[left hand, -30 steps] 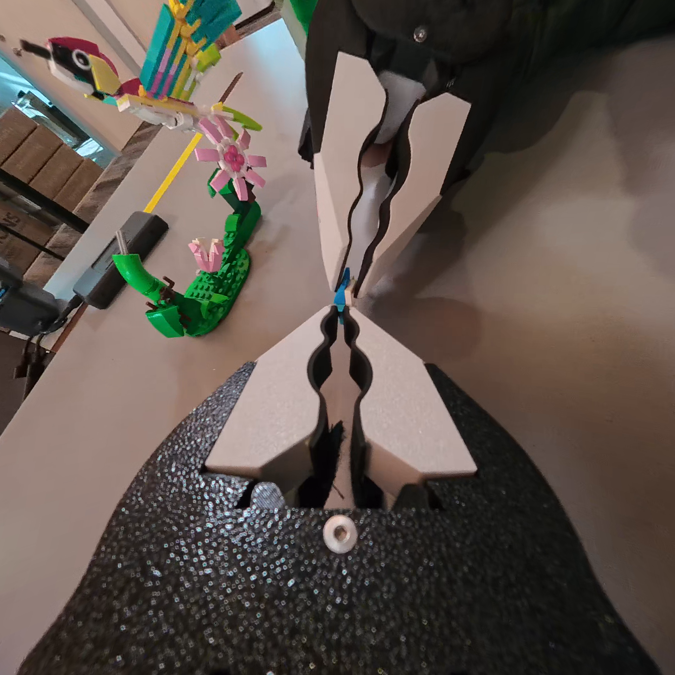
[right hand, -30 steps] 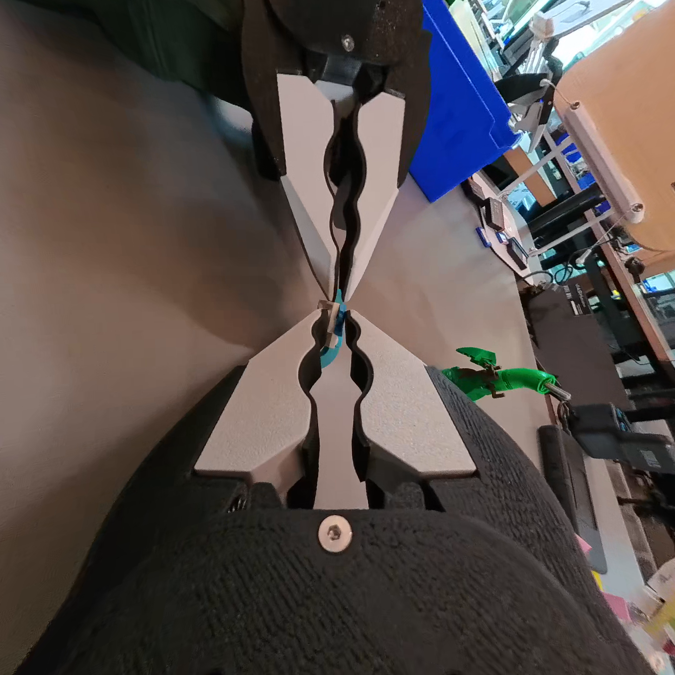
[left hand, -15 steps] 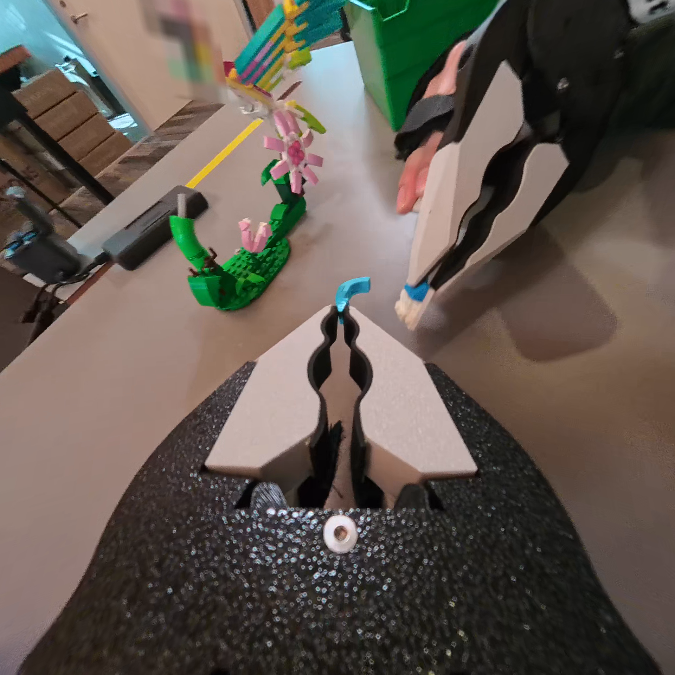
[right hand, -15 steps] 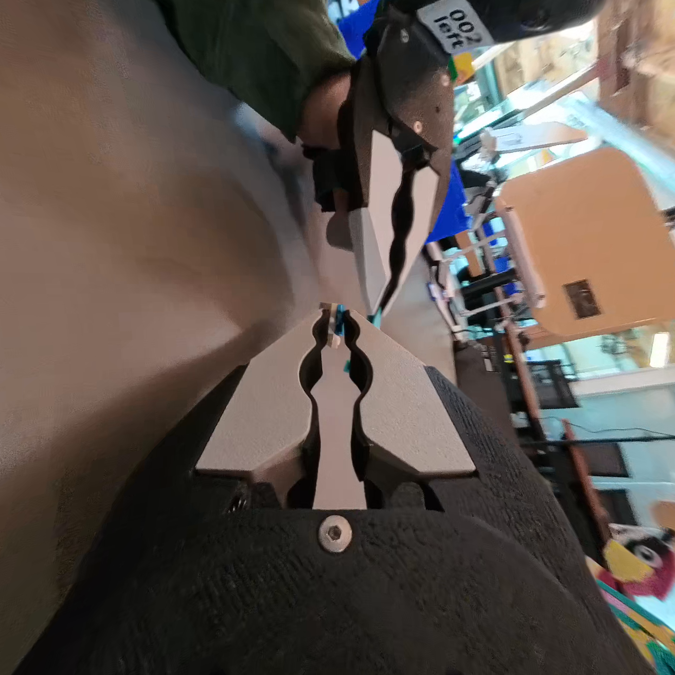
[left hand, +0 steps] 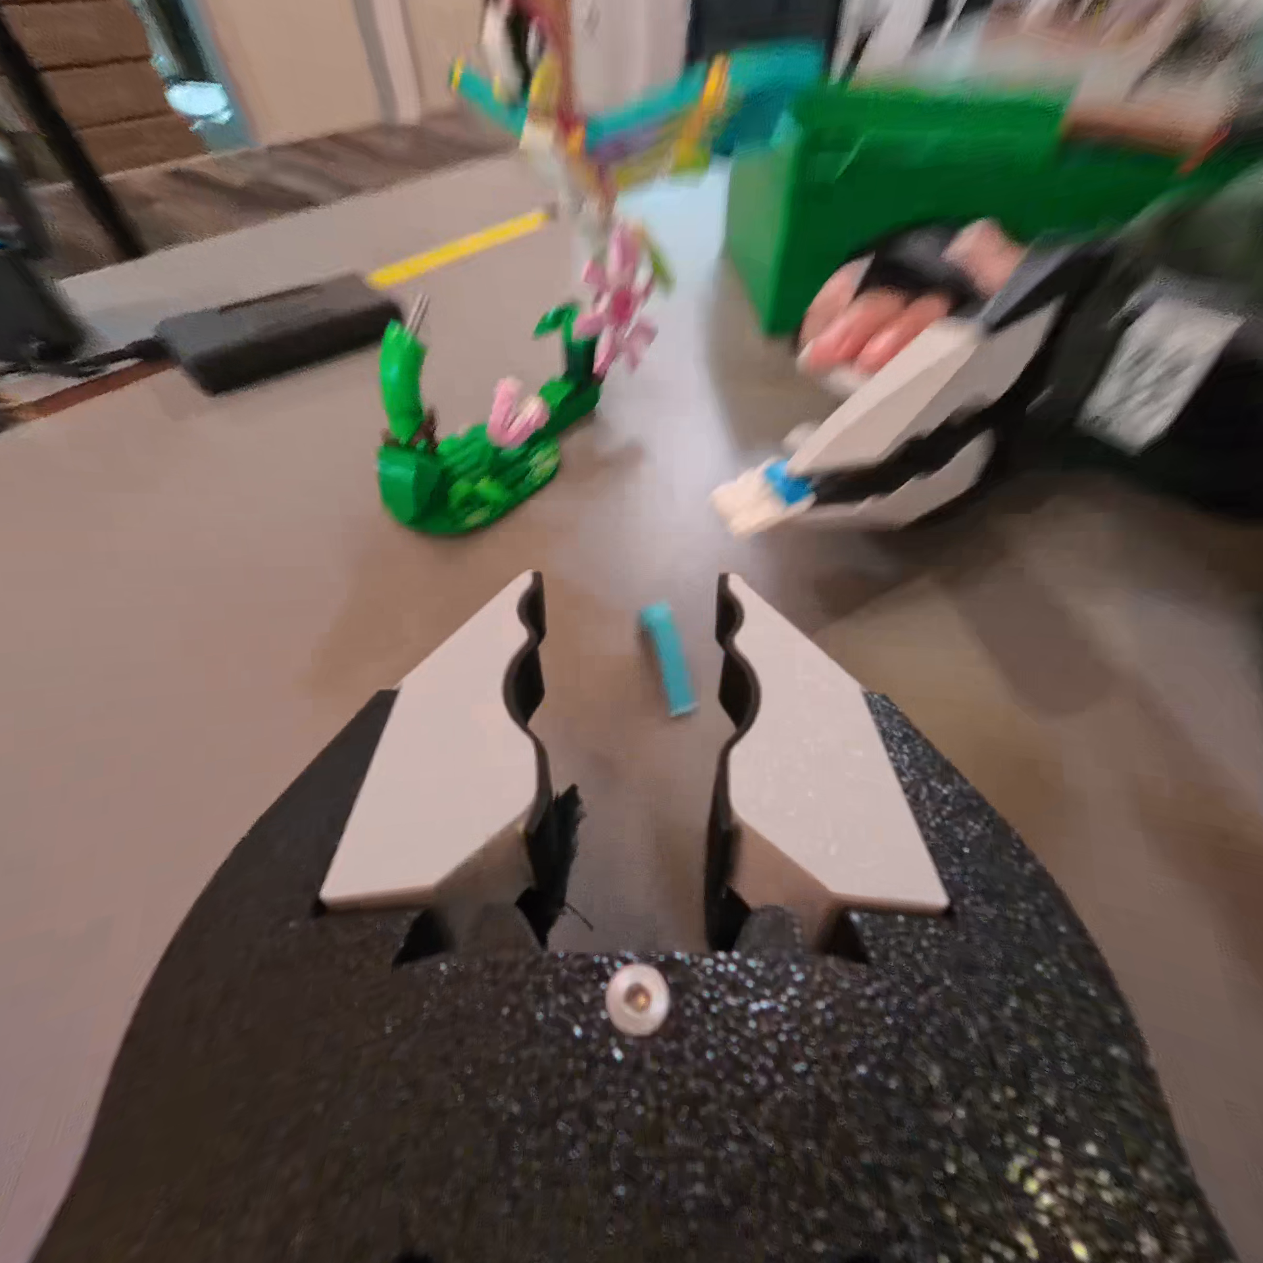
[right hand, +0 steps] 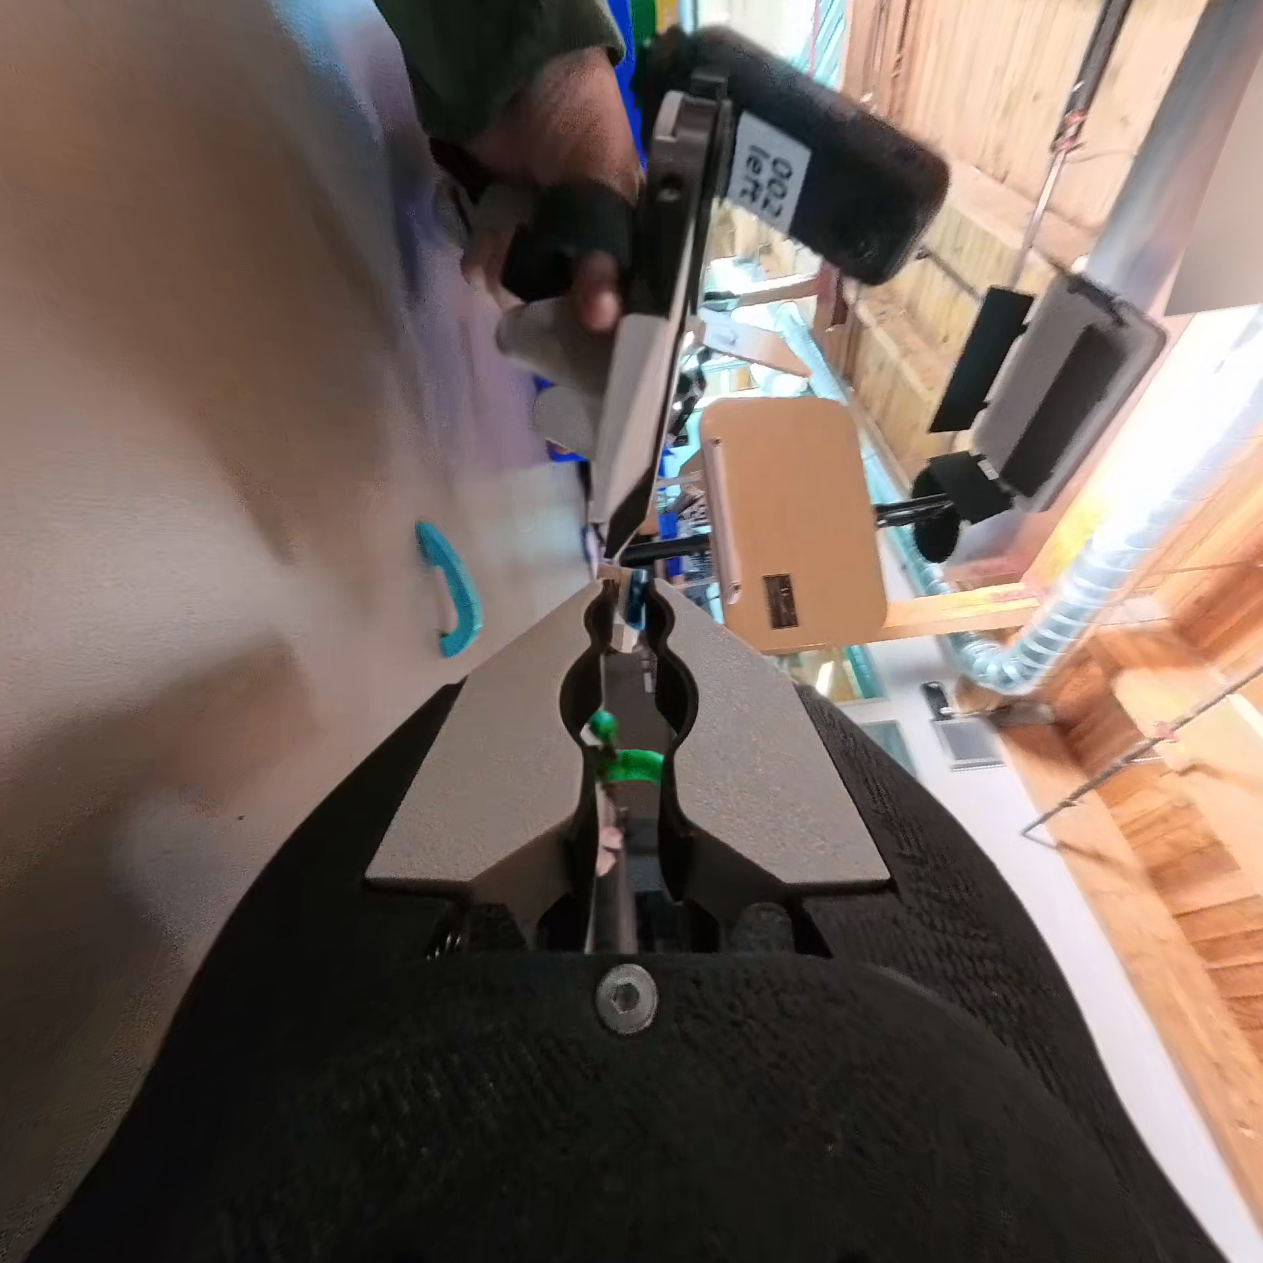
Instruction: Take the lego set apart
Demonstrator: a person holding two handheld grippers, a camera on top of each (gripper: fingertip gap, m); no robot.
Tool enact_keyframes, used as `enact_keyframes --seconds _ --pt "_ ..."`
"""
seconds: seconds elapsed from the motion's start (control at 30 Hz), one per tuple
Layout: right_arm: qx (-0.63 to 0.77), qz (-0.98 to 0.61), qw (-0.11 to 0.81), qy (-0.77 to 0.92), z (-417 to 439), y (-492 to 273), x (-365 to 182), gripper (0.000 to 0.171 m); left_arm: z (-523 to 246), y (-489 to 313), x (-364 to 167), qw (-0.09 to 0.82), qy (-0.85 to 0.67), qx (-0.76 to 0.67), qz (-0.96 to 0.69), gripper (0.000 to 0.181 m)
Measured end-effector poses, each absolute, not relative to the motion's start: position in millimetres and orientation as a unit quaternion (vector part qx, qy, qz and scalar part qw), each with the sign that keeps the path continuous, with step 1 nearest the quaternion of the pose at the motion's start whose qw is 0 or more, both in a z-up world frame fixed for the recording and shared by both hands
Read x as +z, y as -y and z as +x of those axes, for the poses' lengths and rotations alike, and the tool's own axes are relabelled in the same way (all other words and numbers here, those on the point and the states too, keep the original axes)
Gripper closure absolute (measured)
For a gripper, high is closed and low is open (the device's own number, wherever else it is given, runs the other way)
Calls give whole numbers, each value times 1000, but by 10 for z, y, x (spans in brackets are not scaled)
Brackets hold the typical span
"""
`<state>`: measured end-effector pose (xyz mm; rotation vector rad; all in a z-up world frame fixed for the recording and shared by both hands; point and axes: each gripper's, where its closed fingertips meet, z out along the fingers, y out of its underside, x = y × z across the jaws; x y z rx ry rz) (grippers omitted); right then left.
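Note:
My left gripper (left hand: 629, 588) is open and empty just above the grey table (left hand: 205, 615). A curved teal lego piece (left hand: 668, 657) lies on the table between its fingertips; it also shows in the right wrist view (right hand: 451, 588). My right gripper (right hand: 625, 588) is shut on a small white and blue lego piece (right hand: 632, 605); in the left wrist view that gripper (left hand: 806, 478) hovers at the right with the piece (left hand: 762, 493) sticking out. The green lego base with pink flowers (left hand: 478, 451) stands beyond, with the colourful bird (left hand: 601, 116) blurred above it.
A green bin (left hand: 922, 184) stands at the back right behind the person's hand (left hand: 868, 328). A black box (left hand: 273, 335) lies at the table's far left edge. The left gripper's body (right hand: 656, 383) and the hand holding it fill the top of the right wrist view.
My left gripper has opened and dropped the teal piece onto the table. The two grippers have pulled apart, the right one keeping the white and blue piece.

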<state>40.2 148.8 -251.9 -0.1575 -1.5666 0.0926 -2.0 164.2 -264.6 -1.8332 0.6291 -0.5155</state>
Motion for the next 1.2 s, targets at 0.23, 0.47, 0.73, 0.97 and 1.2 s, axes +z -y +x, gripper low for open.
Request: enact_keyframes --seconds 0.23,0.47,0.73,0.97,1.2 --pt "-40 30 742 668 415 -1328 -2427 165 295 -1484 -2370 433 -127 -552 -701 139" --pt "-67 69 744 662 383 -1212 -2440 165 450 -1412 -2429 378 -122 -605 -690 165" --pt "201 -303 660 657 168 -1498 -2367 146 39 -1683 -2243 548 -97 -464 -689 175" --pt "225 -465 611 601 -53 -1688 -2487 148 -135 -1818 -2281 585 -52 -408 -699 175" --pt "384 -537 542 520 -109 -1693 -2385 147 -64 -1725 -2240 584 -103 -421 -686 175"
